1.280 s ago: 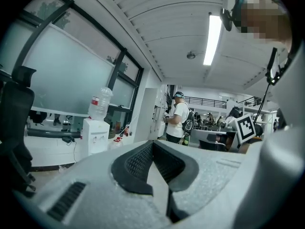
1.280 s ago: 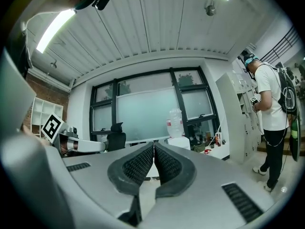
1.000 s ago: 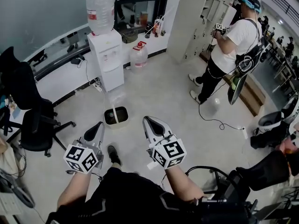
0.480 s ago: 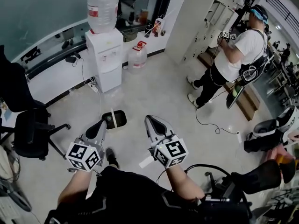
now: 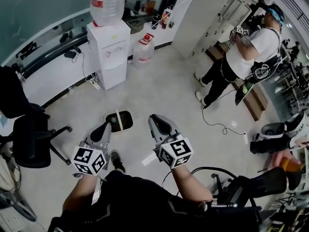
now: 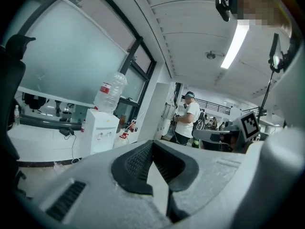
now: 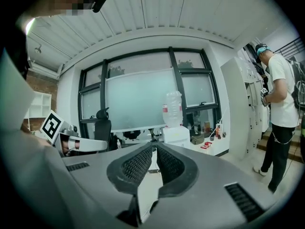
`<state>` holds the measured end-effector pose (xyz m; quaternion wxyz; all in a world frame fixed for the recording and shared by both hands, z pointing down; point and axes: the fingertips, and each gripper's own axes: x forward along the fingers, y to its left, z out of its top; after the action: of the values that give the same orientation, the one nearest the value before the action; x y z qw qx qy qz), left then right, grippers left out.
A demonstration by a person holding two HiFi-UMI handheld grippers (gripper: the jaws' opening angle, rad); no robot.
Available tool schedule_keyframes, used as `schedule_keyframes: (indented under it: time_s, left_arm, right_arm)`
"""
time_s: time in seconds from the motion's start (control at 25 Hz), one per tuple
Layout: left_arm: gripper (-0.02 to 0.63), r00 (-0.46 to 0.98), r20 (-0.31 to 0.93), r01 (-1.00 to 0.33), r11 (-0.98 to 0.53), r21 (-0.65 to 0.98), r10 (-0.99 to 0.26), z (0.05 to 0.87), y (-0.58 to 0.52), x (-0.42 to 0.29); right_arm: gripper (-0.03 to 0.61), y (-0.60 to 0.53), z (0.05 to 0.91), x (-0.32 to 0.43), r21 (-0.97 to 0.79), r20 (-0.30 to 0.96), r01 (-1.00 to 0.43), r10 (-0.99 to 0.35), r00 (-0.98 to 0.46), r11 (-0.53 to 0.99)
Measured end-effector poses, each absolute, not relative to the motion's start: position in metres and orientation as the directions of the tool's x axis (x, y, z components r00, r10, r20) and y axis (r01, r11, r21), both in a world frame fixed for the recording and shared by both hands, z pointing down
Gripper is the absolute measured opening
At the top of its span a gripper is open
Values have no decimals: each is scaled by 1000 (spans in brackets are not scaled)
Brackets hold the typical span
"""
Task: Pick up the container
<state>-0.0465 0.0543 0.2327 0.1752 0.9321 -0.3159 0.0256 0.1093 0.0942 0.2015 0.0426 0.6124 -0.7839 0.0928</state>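
A small dark container (image 5: 120,121) with a pale strip across its top stands on the light floor, below the water dispenser. In the head view my left gripper (image 5: 106,126) is held in the air, its tip overlapping the container's left side; its jaws are shut and empty. My right gripper (image 5: 155,119) hangs to the container's right, also shut with nothing in it. In the left gripper view the left gripper's (image 6: 152,145) ribbed pads meet. The right gripper view shows the right gripper's (image 7: 153,150) pads pressed together. Neither gripper view shows the container.
A white water dispenser (image 5: 110,52) with a big bottle (image 5: 107,3) stands by the wall, a spare bottle (image 5: 143,52) beside it. A person in a white shirt (image 5: 244,52) stands at the right. Black office chairs (image 5: 28,138) flank me, and cables lie on the floor.
The view has shifted, so the container now sits closer to my left gripper's tip. Both grippers stay shut and held level. The person at the right has moved slightly.
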Motion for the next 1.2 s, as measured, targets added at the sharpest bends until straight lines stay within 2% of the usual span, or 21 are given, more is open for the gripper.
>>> schedule_keyframes:
  time_s: [0.36,0.76,1.2]
  left_arm:
    - [8,810,139,-582,-749,317,-570,235,-3,-59]
    - [8,822,194,-569,-754,330,-535,270,-36,-52]
    - [8,797,239,-604,-731,319,-555,290,-56,4]
  right_arm:
    - [11,46,209,100,-75,231,-974,-947,-224,212]
    - [11,4,235,101,-84,274,-976,-937,-216,200]
    - [11,-30,262,158,-142,271,-963,-926,-261,230]
